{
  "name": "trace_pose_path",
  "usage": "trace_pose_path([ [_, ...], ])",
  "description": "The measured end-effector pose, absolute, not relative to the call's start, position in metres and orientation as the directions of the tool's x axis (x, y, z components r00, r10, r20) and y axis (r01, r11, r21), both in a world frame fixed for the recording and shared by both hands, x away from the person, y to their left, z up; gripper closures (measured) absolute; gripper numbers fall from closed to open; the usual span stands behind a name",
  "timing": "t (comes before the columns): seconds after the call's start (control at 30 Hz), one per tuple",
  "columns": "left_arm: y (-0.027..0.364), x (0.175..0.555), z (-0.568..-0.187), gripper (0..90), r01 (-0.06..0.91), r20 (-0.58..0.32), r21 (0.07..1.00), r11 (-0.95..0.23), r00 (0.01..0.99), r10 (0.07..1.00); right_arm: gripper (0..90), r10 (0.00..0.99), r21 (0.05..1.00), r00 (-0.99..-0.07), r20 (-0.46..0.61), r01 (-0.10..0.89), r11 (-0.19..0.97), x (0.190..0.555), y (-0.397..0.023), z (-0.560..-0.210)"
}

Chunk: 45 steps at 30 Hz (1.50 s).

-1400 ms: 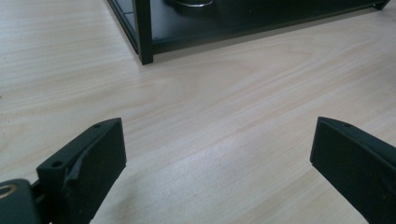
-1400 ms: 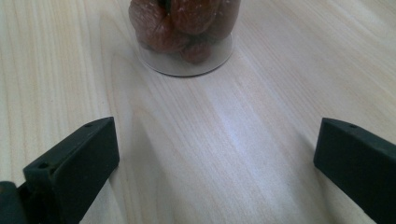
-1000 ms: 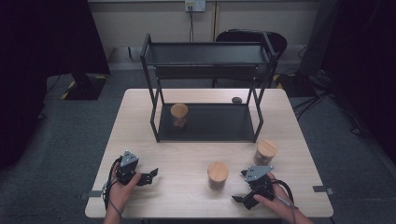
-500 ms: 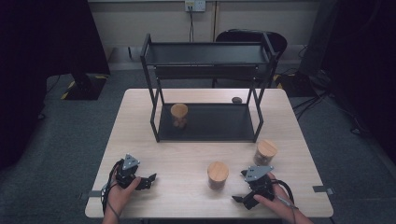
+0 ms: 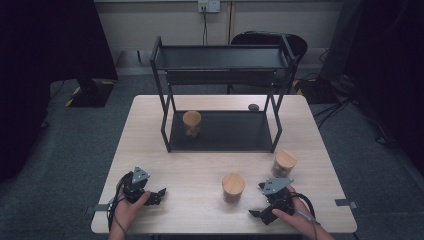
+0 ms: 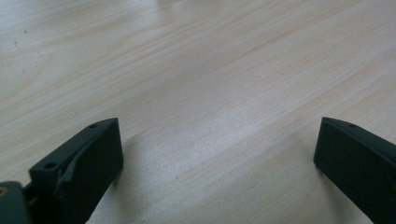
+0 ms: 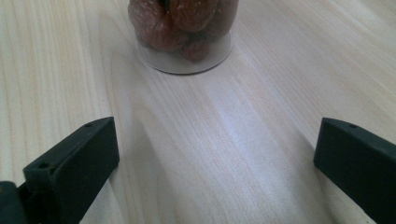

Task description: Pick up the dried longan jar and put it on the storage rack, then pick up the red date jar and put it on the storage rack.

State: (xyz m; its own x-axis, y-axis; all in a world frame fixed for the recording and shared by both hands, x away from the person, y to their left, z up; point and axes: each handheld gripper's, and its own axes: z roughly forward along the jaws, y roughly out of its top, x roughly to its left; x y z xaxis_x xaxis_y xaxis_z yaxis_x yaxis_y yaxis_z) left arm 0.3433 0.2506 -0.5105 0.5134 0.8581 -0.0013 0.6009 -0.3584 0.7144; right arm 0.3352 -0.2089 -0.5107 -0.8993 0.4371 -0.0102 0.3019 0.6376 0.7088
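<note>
A clear round jar (image 5: 233, 188) with a flat wooden lid stood on the near part of the table (image 5: 200, 170), just ahead of the right gripper (image 5: 262, 212); in the right gripper view its base (image 7: 185, 32) showed wrinkled reddish-brown fruits packed against the glass. A second like jar (image 5: 284, 164) stood near it, farther back and to the right, and a third (image 5: 191, 123) sat on the lower shelf of the black metal rack (image 5: 222, 131) at the far half of the table. A small dark object (image 5: 253, 106) lay behind the rack. Nothing stood between the right gripper and the nearest jar. The right gripper's jaws were spread wide and empty. The left gripper (image 5: 156, 195), at the table's near left corner, had just been opening its jaws, which were wide with only pale, fine-grained wood between them (image 6: 210, 140).
</note>
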Motion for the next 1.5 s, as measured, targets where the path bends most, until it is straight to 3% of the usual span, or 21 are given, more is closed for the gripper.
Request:
trace_pose_path([
  [1.5, 0.2510, 0.3433, -0.5105, 0.4, 0.600, -0.002, 0.715, -0.361, 0.517, 0.856, 1.4, 0.473, 0.709, -0.881, 0.014, 0.342, 0.617, 0.3387, -0.2046, -0.5071],
])
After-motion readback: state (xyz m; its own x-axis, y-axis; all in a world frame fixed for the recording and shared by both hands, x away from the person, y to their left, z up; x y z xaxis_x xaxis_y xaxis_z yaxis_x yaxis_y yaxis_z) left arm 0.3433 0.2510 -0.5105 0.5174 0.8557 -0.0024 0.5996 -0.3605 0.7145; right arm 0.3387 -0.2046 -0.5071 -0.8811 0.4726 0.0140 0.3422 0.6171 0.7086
